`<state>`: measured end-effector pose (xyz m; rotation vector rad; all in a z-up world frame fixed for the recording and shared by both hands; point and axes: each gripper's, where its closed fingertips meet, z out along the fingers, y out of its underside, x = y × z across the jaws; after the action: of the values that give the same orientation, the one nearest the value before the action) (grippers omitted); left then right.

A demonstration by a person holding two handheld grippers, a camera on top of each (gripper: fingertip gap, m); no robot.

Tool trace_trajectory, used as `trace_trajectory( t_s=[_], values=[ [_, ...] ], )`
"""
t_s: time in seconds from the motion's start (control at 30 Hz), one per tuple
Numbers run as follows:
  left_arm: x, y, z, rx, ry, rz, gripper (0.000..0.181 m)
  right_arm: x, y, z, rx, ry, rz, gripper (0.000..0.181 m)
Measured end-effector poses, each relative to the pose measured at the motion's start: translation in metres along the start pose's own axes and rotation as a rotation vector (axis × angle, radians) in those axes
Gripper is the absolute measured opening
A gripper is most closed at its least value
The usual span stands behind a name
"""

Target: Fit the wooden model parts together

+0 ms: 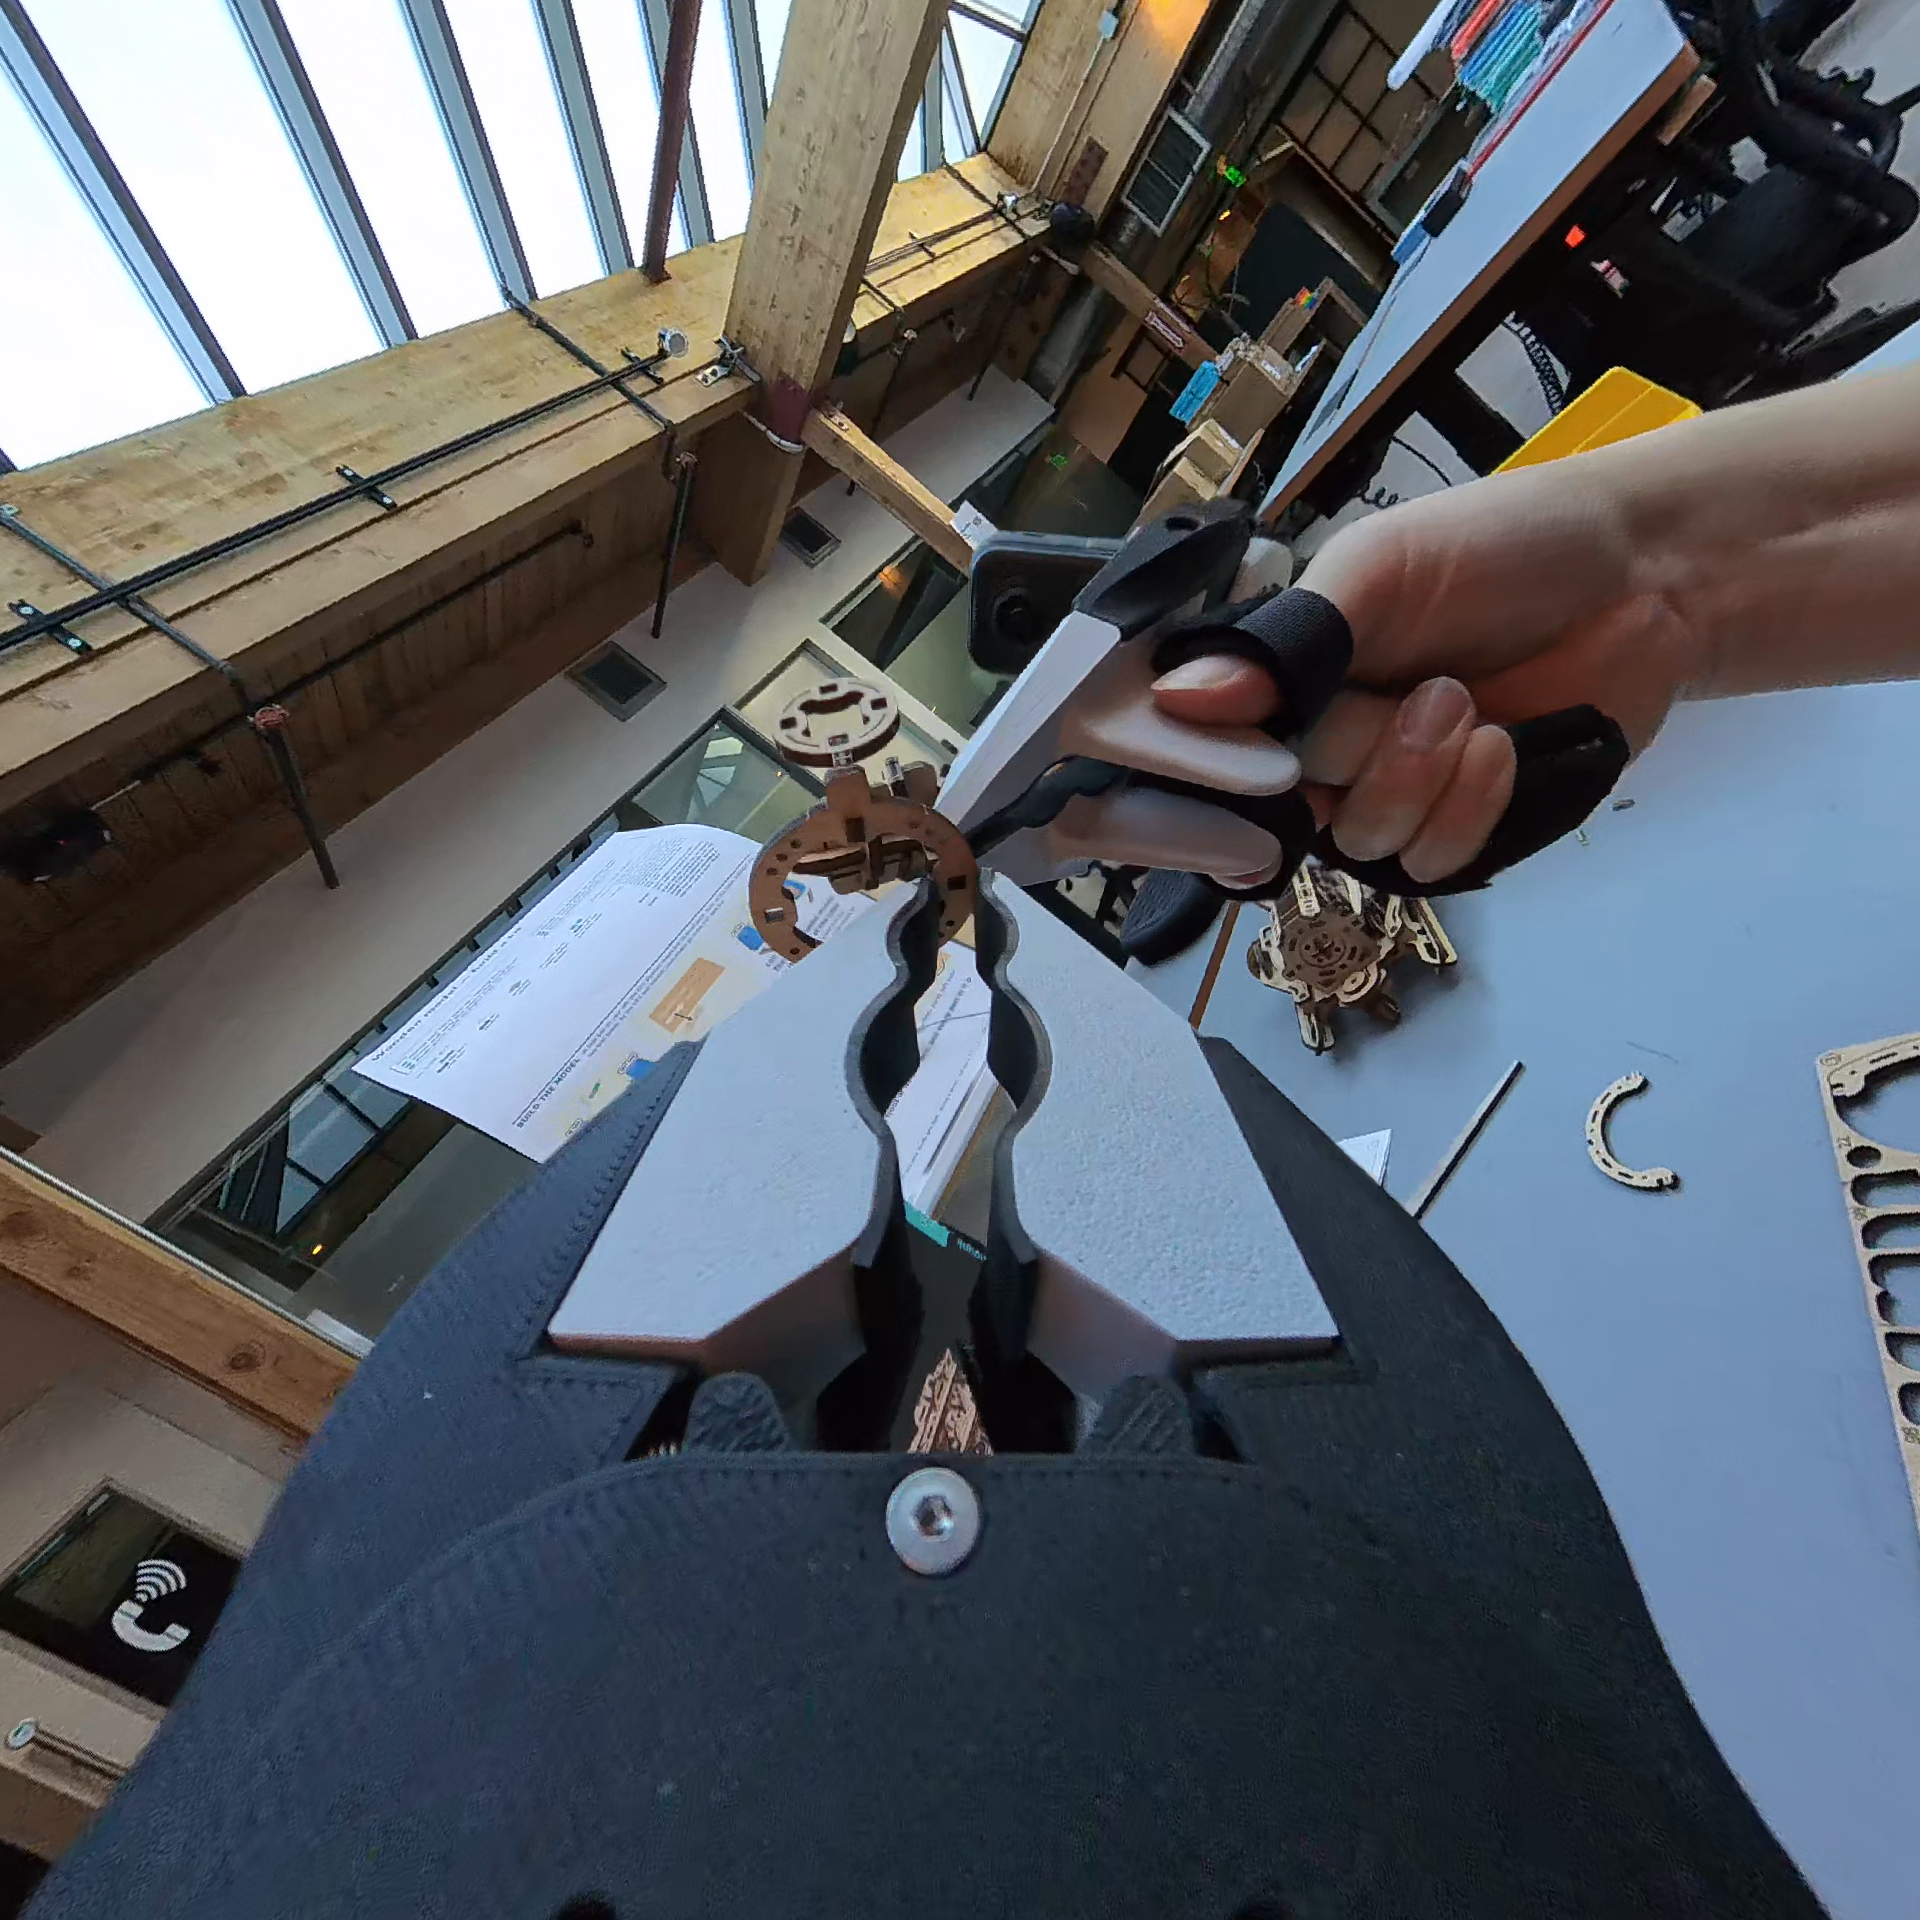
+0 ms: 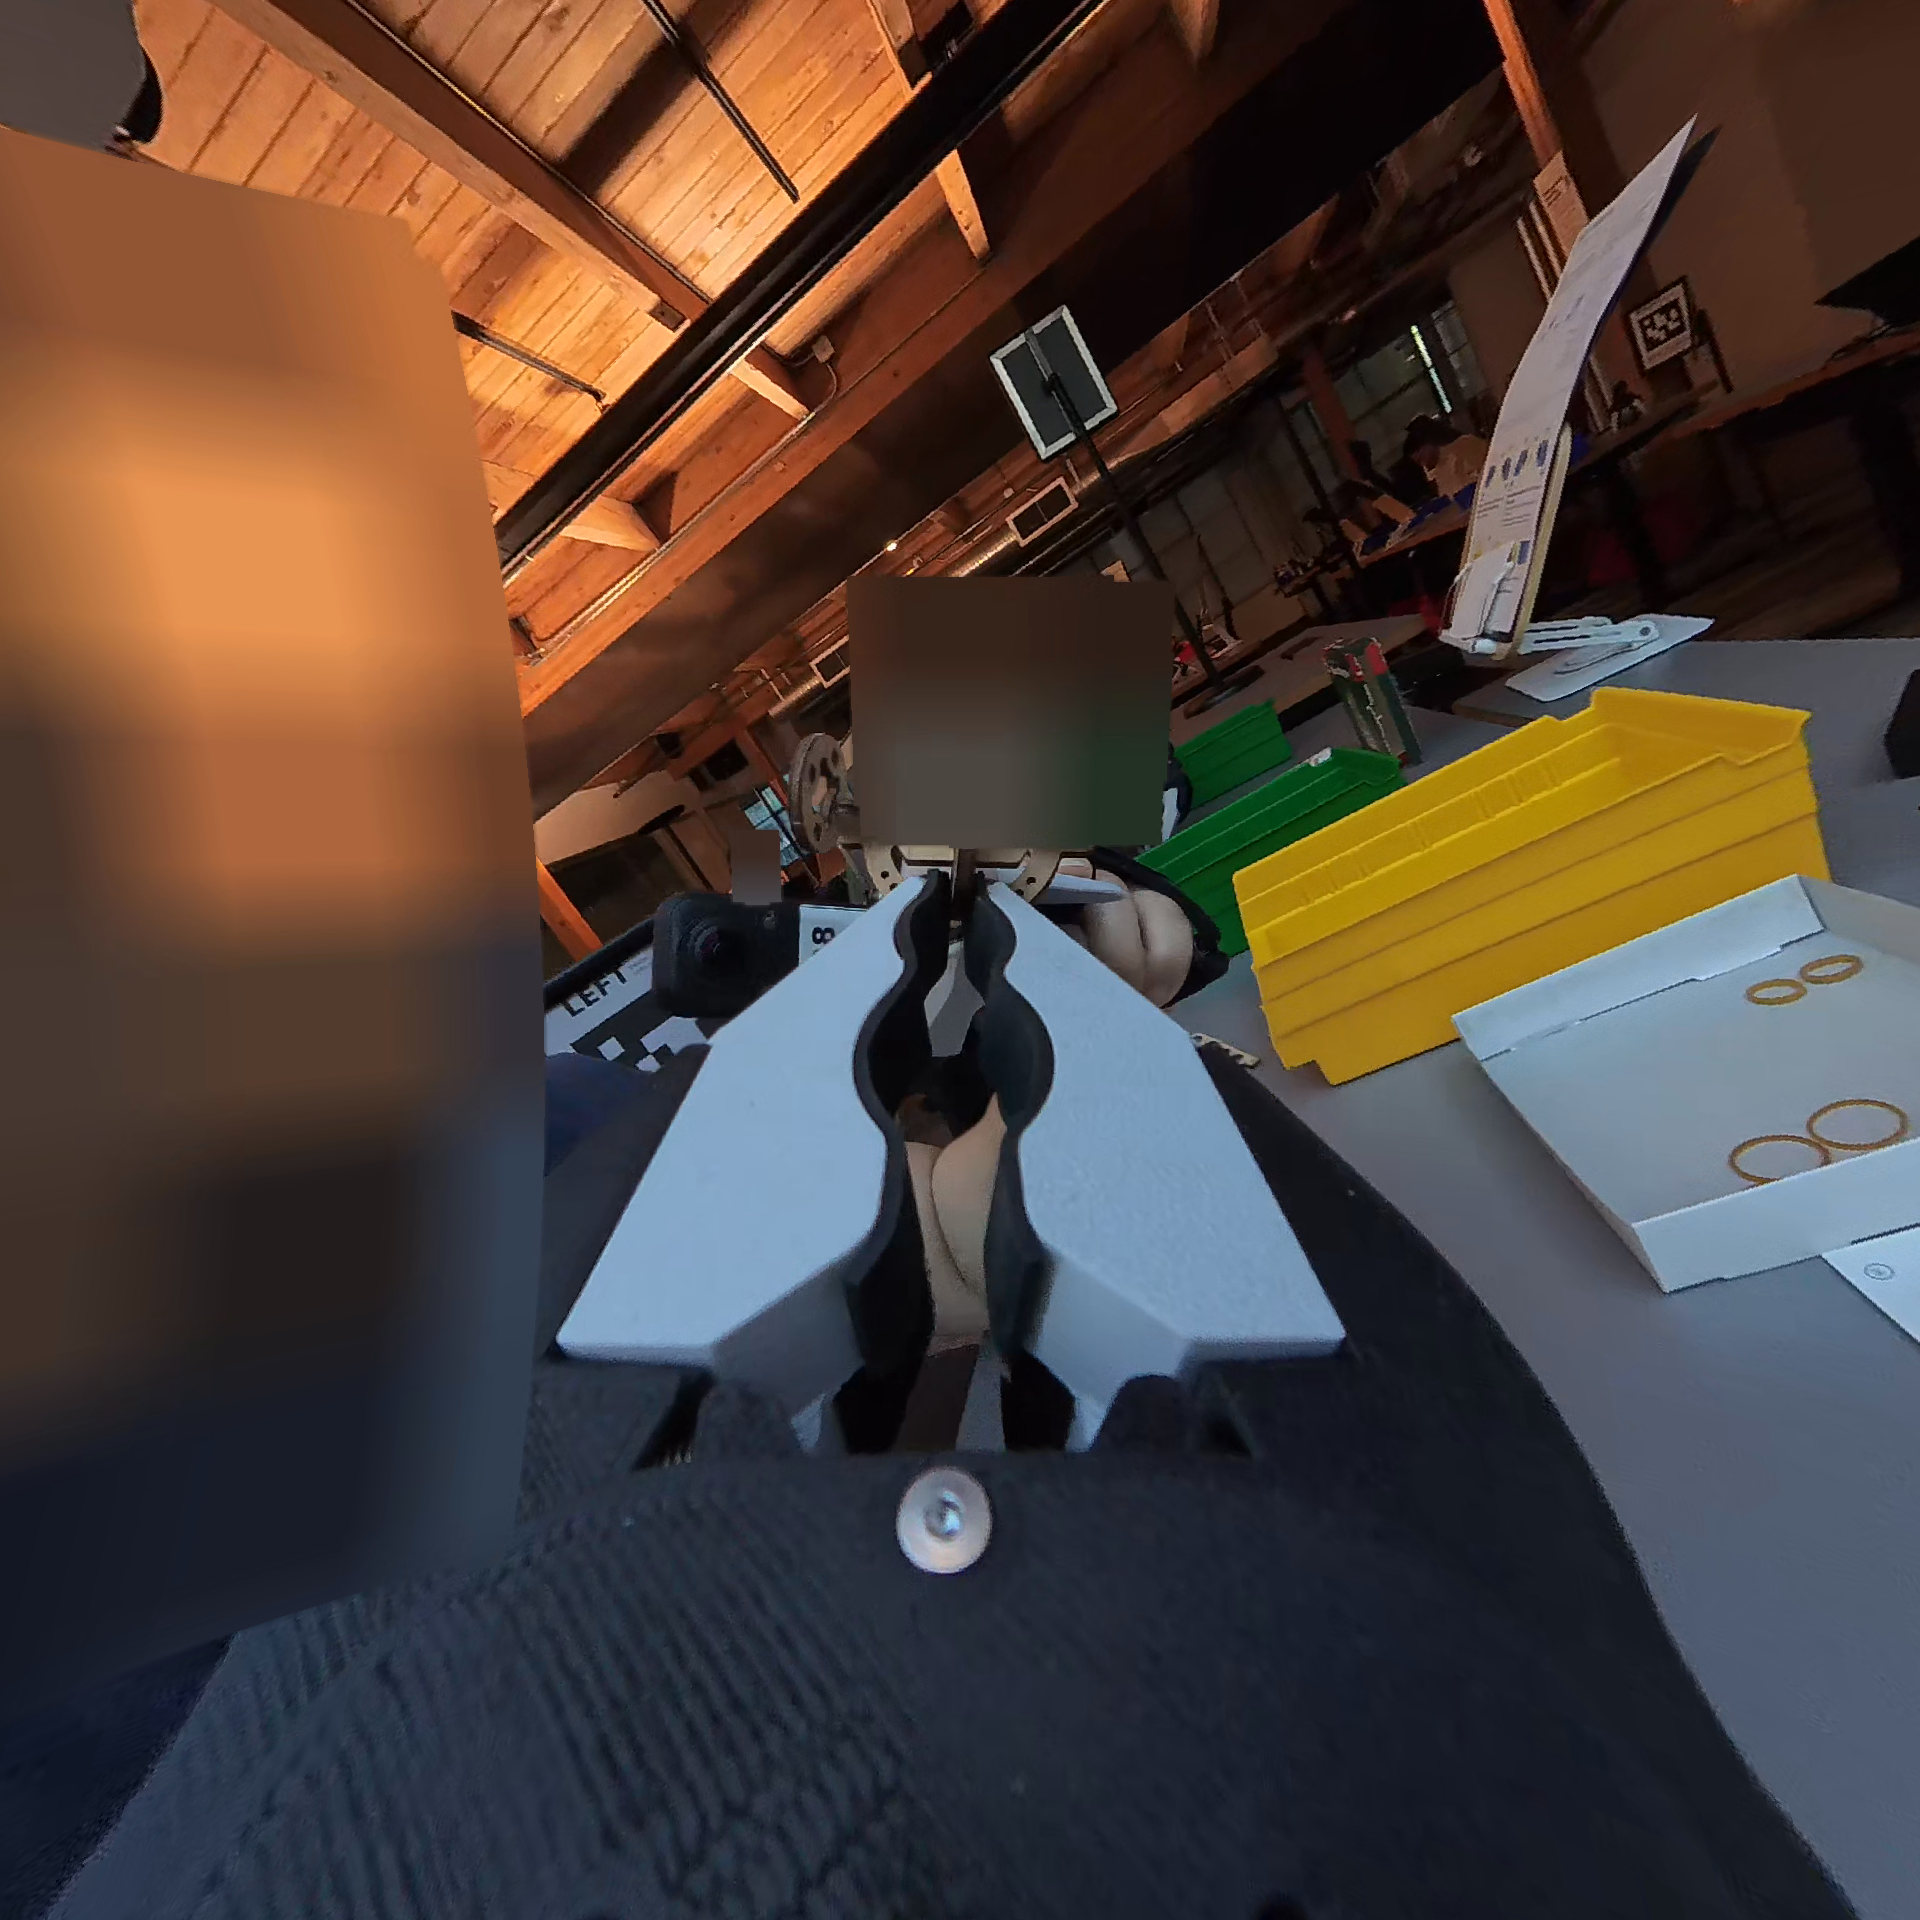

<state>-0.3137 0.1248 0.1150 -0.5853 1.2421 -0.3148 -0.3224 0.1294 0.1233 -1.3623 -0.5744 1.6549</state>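
**Operator:** State the grip condition and the location of the work.

**Inspector:** The left gripper (image 1: pixel 951 894) is clenched on the rim of the wooden sub-assembly (image 1: pixel 862 862), a horseshoe-shaped ring with slotted cross-pieces and a small notched disc (image 1: pixel 836 720) on a post above it. The right gripper (image 2: pixel 961 894) is clamped on the same sub-assembly from the opposite side. The piece is held in the air above the grey table (image 1: pixel 1714 1351), between the two tools.

**Operator:** Failure modes from here?

**Inspector:** In my judgement, three. First, both tools pinch thin plywood at the very fingertips; any twist of one against the other could snap a tab or crack the ring. Second, the hold is shallow, so a pressing force not in line with the slot may cause the piece to pivot out and drop. Third, the disc sits on a narrow post and may shear off if knocked by a finger.

**Operator:** Other parts nearby?

**Inspector:** A loose curved piece (image 1: pixel 1626 1132), a punched-out parts sheet (image 1: pixel 1881 1226) and a finished wooden model (image 1: pixel 1340 956) lie on the table. A yellow bin (image 2: pixel 1538 862) and a white tray with rubber bands (image 2: pixel 1829 1143) stand to the right.

**Operator:** Markings?

**Inspector:** A printed instruction sheet (image 1: pixel 582 966) stands behind the work; the left tool carries a lettered side label and a square marker. The parts sheet bears small engraved numbers. No brand is identifiable.
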Motion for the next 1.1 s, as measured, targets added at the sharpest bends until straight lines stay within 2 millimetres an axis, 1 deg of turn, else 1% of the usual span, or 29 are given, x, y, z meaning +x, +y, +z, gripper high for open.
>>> trace_trajectory(
  t_s=[0.03, 0.4, 0.57, 0.67, 0.8, 0.97, 1.1],
  values=[
    [0.000, 0.000, 0.000, -0.004, -0.003, 0.002, 0.005, 0.001, 0.000, 0.000, 0.001, 0.013, -0.016, 0.003],
    [-0.005, 0.004, 0.001, -0.023, -0.044, -0.004, 0.005, 0.004, -0.003, 0.003, 0.044, 0.127, -0.173, 0.003],
    [-0.004, 0.007, 0.002, -0.045, -0.036, 0.003, 0.005, 0.006, -0.002, 0.003, 0.011, 0.189, -0.243, 0.003],
    [-0.002, 0.006, 0.003, -0.043, -0.022, 0.011, 0.005, 0.005, 0.000, 0.002, -0.042, 0.192, -0.245, 0.003],
    [-0.002, 0.007, 0.004, -0.054, -0.027, 0.030, 0.005, 0.007, -0.001, 0.001, -0.032, 0.166, -0.196, 0.003],
    [-0.006, 0.008, 0.005, -0.064, -0.057, -0.005, 0.005, 0.008, -0.004, 0.002, 0.021, 0.181, -0.213, 0.003],
    [-0.007, 0.013, 0.006, -0.082, -0.069, -0.032, 0.005, 0.013, -0.005, 0.003, 0.049, 0.199, -0.228, 0.003]
  ],
)
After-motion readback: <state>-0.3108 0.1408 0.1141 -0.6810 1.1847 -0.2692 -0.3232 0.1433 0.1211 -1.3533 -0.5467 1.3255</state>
